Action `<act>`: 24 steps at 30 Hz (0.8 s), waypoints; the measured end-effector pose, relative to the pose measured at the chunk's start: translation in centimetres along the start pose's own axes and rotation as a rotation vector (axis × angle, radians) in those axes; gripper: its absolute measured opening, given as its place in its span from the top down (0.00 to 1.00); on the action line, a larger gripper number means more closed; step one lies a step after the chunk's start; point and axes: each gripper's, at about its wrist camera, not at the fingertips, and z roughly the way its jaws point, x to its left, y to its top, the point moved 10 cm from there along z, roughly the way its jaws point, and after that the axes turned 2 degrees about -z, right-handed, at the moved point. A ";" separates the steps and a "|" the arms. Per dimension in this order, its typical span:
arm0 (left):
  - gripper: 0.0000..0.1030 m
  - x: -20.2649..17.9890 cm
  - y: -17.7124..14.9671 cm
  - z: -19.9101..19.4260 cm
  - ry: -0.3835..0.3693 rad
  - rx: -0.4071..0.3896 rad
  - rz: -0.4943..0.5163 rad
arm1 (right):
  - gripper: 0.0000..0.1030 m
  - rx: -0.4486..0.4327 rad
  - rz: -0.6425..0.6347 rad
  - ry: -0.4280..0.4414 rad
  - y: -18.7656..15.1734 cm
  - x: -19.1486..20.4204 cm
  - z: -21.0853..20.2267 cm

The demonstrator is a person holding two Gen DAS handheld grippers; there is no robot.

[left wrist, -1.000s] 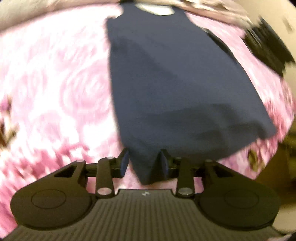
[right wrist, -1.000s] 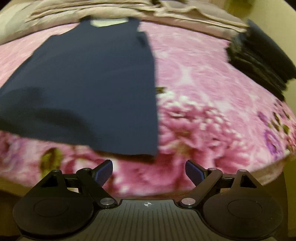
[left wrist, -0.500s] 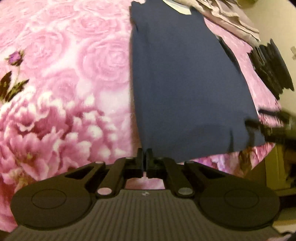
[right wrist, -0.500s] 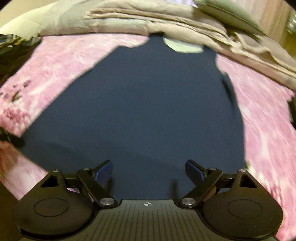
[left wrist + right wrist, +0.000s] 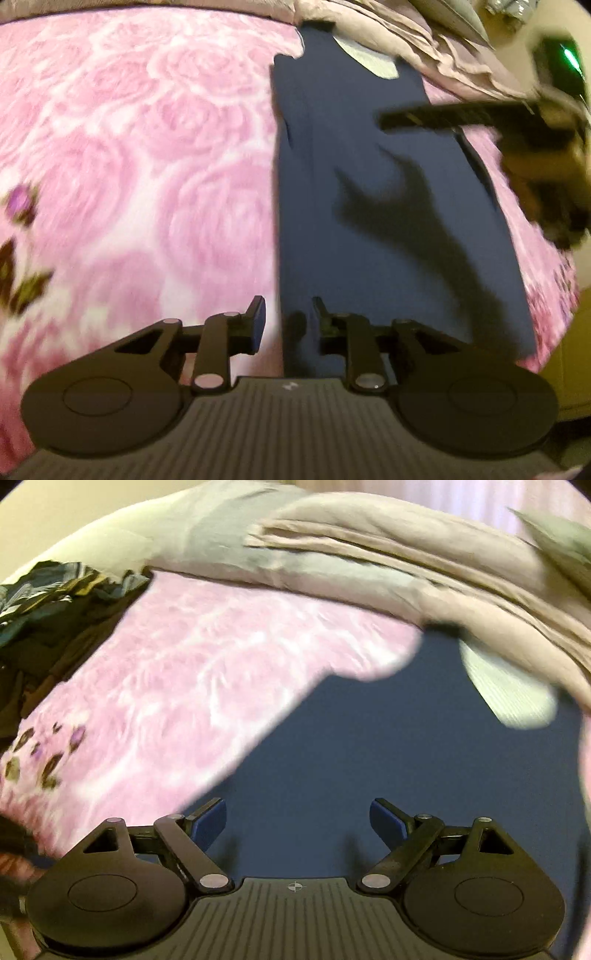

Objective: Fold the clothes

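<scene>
A navy sleeveless garment [image 5: 373, 206] lies flat on the pink rose bedspread [image 5: 140, 177], neck end away from me, with a pale label patch at the neck [image 5: 373, 61]. My left gripper [image 5: 288, 321] is open, its jaws either side of the garment's near left hem corner, holding nothing. My right gripper [image 5: 297, 823] is open and empty, low over the garment's upper part [image 5: 388, 760]; the pale neck patch [image 5: 509, 694] is ahead to its right. The right gripper also shows blurred in the left wrist view [image 5: 480, 114], above the garment.
Folded beige bedding [image 5: 388, 565] is piled along the far edge of the bed. A heap of dark patterned clothes [image 5: 48, 605] lies at the left in the right wrist view. The bed's edge drops off at the right in the left wrist view [image 5: 569, 317].
My left gripper, shut on the hem corner half a second ago, has opened and let it go. My right gripper has moved forward over the garment toward its neck end.
</scene>
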 end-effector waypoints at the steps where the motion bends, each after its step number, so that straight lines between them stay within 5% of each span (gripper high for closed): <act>1: 0.81 0.0 0.6 0.8 0.004 -0.004 -0.008 | 0.15 0.001 -0.040 0.026 1.6 -0.2 2.2; 4: 0.83 -0.1 0.9 3.2 0.010 0.019 -0.033 | 0.15 0.050 -0.125 0.073 3.5 -0.5 7.5; 6: 0.86 0.0 0.9 3.3 0.030 0.010 -0.031 | 0.24 0.106 -0.181 0.038 3.4 -1.9 10.9; 9: 0.89 0.1 0.3 2.7 0.054 0.016 -0.077 | 0.24 0.067 -0.179 -0.026 5.6 -5.8 13.4; 13: 0.90 -0.1 0.3 1.8 0.078 0.018 -0.116 | 0.24 0.035 -0.116 -0.073 7.3 -8.9 13.8; 20: 0.85 0.5 5.5 3.6 0.097 -0.045 -0.153 | 0.24 -0.047 0.009 -0.104 7.7 -9.8 10.6; 24: 0.88 0.1 6.9 5.7 0.100 -0.022 -0.109 | 0.24 0.015 -0.147 -0.064 6.6 -7.5 12.6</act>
